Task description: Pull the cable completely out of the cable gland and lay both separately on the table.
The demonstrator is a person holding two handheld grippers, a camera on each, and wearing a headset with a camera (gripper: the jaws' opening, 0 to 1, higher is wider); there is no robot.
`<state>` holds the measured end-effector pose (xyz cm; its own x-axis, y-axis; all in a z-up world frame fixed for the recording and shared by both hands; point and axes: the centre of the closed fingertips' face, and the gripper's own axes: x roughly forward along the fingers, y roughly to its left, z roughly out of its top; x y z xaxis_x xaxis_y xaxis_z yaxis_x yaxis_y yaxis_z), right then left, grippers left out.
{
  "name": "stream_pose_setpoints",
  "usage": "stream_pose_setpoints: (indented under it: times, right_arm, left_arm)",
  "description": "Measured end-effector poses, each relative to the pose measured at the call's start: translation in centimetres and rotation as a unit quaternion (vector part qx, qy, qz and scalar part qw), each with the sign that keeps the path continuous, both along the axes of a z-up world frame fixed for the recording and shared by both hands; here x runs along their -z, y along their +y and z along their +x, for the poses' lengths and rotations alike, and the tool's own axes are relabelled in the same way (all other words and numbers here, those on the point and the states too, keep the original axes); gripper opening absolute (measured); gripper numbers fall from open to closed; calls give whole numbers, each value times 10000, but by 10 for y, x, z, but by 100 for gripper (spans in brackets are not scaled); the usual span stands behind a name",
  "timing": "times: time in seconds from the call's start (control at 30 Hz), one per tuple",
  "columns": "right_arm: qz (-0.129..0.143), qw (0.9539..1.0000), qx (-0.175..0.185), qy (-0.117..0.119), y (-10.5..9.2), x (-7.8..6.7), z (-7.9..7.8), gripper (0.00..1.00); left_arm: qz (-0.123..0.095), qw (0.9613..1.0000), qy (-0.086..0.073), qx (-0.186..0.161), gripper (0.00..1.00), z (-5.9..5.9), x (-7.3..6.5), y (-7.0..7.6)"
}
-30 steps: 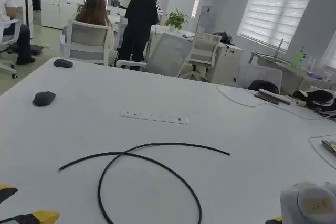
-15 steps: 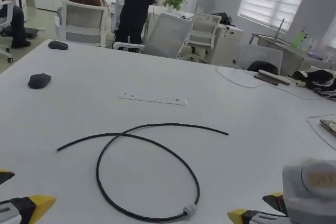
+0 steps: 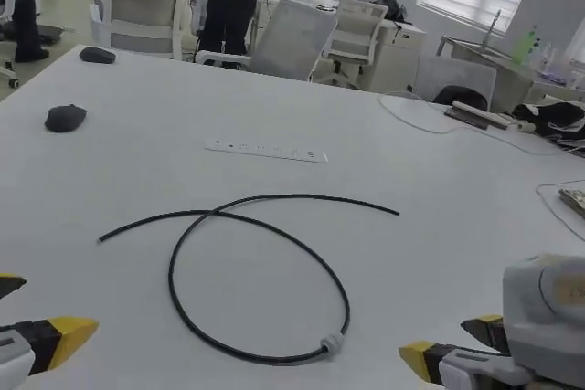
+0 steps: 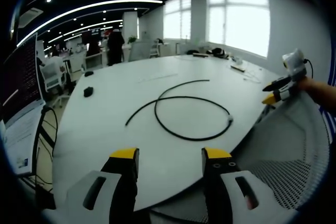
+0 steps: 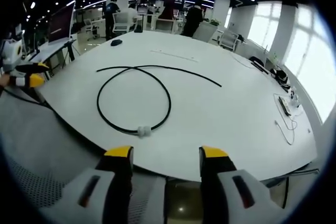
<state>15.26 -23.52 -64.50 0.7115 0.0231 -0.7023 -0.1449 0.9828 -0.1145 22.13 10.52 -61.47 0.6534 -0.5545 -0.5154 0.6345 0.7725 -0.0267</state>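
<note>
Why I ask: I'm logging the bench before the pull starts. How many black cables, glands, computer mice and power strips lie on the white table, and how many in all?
Black cable: 1
Gland, sitting on the cable: 1
Mice: 2, the second one farther back
Power strip: 1
Total: 5

I see a white power strip lying flat, a dark mouse at left, a second mouse beyond it, white chairs behind.
</note>
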Motion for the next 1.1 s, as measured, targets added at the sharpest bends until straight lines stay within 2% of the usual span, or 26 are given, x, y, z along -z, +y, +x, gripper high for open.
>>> stream_pose_setpoints:
  times: [0.13,0.2,0.3,0.57,1.1]
  right_arm:
    - [9,10000,0,12,1,0,0,53]
    - [-10,10000,2,22,0,1,0,52]
    - [-8,10000,-6,46,1,1,-1,53]
    - [-76,9998,-42,151,2,3,-3,54]
    - [-91,9998,-43,193,2,4,-2,53]
  left_arm:
    - [-163,9998,90,-12,51,0,1,-1]
    - [37,9999,21,102,51,0,2,-2]
    - [-68,9999,78,106,50,-1,2,-3]
    - [-60,9998,98,164,52,-2,4,-2]
    - [-50,9996,102,245,49,-3,4,-4]
